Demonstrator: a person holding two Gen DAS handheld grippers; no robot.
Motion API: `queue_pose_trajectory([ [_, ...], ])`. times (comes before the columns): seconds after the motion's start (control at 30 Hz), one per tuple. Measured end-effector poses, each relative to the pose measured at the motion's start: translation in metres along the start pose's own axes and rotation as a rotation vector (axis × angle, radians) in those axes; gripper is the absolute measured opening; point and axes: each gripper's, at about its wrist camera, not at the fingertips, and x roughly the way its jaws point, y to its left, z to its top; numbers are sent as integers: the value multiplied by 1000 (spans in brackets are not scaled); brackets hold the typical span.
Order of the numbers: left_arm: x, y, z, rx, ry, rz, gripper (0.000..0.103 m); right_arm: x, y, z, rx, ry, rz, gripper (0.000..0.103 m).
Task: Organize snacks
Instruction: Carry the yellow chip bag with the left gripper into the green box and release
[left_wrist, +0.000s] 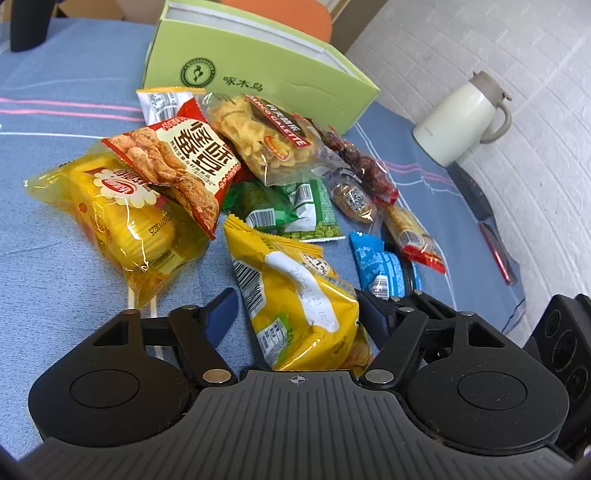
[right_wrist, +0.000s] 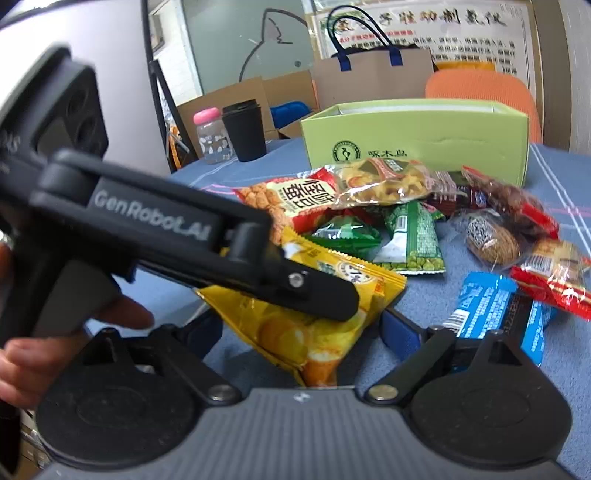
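Observation:
A pile of snack packets lies on the blue cloth in front of a light green open box (left_wrist: 258, 70), which also shows in the right wrist view (right_wrist: 413, 136). A yellow chip packet (left_wrist: 295, 295) sits between the fingers of my left gripper (left_wrist: 295, 317), which is open around it. In the right wrist view the same yellow packet (right_wrist: 317, 325) lies between the fingers of my right gripper (right_wrist: 306, 328), which is open, with the left gripper's arm (right_wrist: 207, 240) across its top. A blue packet (right_wrist: 495, 310) lies beside the right finger.
A red packet (left_wrist: 177, 166), a clear yellow bag (left_wrist: 122, 218), green packets (left_wrist: 295, 206) and a cookie bag (left_wrist: 266, 136) crowd the pile. A white thermos jug (left_wrist: 461, 118) stands right. A black cup (right_wrist: 245, 131) and pink-lidded bottle (right_wrist: 212, 134) stand far left.

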Motion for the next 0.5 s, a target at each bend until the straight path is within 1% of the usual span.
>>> queue_pose_trajectory([
  [0.03, 0, 0, -1, -6, -4, -7, 43, 0, 4, -1, -21, -5, -20, 76],
  [0.07, -2, -2, -2, -5, -12, -6, 38, -1, 6, -1, -25, -7, -25, 73],
  [0.13, -9, -6, -3, 1, -27, -8, 37, -5, 5, 2, -12, -13, -16, 70],
  [0.23, -24, -16, 4, 13, -56, -35, 37, -19, 8, 10, -34, -40, -14, 70],
  [0.3, -34, -24, 17, 37, -86, -52, 38, -29, 9, 22, -66, -73, -20, 70],
  [0.4, -39, -38, 54, 82, -144, -59, 38, -32, 0, 53, -119, -125, -36, 70],
  [0.5, -33, -48, 109, 115, -216, -67, 38, -23, -21, 98, -183, -191, -68, 69],
])
